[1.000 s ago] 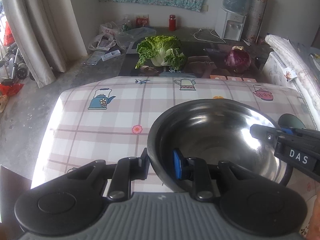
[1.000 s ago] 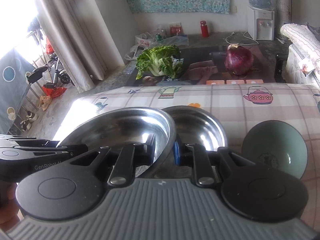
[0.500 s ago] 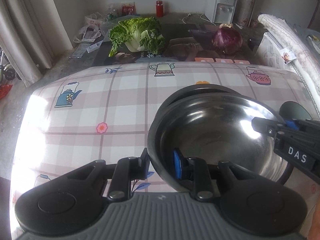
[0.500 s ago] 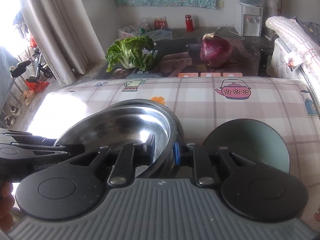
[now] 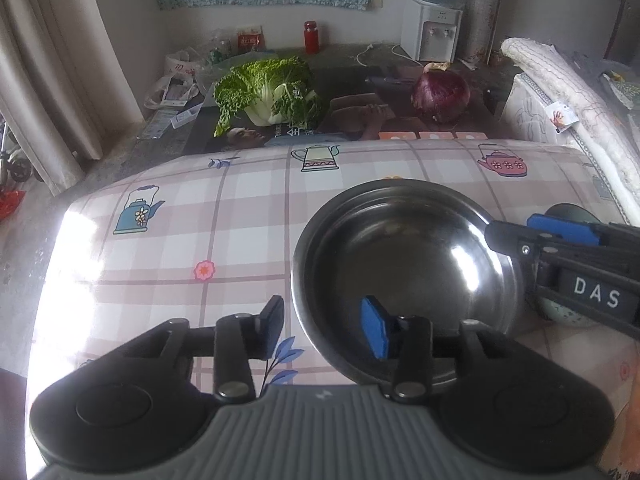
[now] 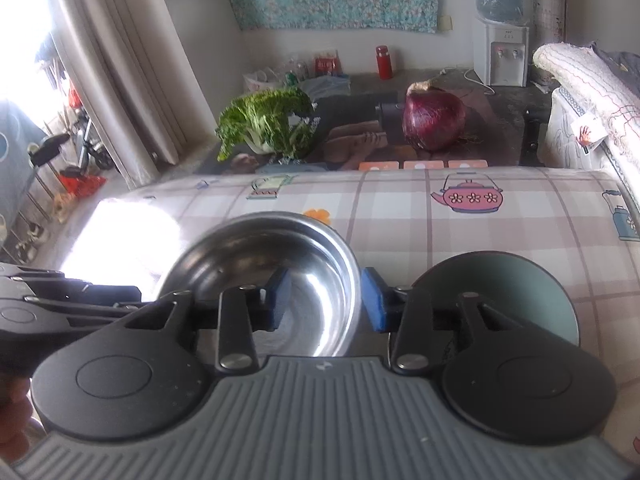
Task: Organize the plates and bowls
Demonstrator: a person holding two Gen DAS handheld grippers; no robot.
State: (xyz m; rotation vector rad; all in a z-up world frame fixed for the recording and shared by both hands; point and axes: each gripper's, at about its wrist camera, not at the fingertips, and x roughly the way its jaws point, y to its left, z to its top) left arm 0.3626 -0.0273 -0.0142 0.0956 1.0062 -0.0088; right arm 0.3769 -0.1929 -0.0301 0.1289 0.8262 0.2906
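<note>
Steel bowl point(image 5: 404, 276) sits nested in a second steel bowl on the bench point(image 5: 192, 232), whose dark rim shows as a crescent behind it in the left view. Both tools straddle its rim with their jaws apart, gripping nothing. The left tool point(image 5: 324, 326) has its blue pad inside the near wall and its black finger outside, over the cloth. The right tool point(image 6: 326, 300) brackets the bowl's right rim, one pad inside and one outside.

The next move, as I judge it, turns on the green bowl point(image 6: 516, 292). It lies just right of the steel bowl point(image 6: 276, 276), close to the right tool's outer finger, so the right tool is much the nearer; the left would have to cross the whole stack. Its rim faces up and it is round, with no long axis to line up on.

In the left view the green bowl is almost wholly hidden behind the right tool point(image 5: 560, 236), with only slivers above and below. How deep the steel bowls nest, and whether the green bowl touches them, I cannot tell. The near walls of both are cut off by the tool bodies.
</note>
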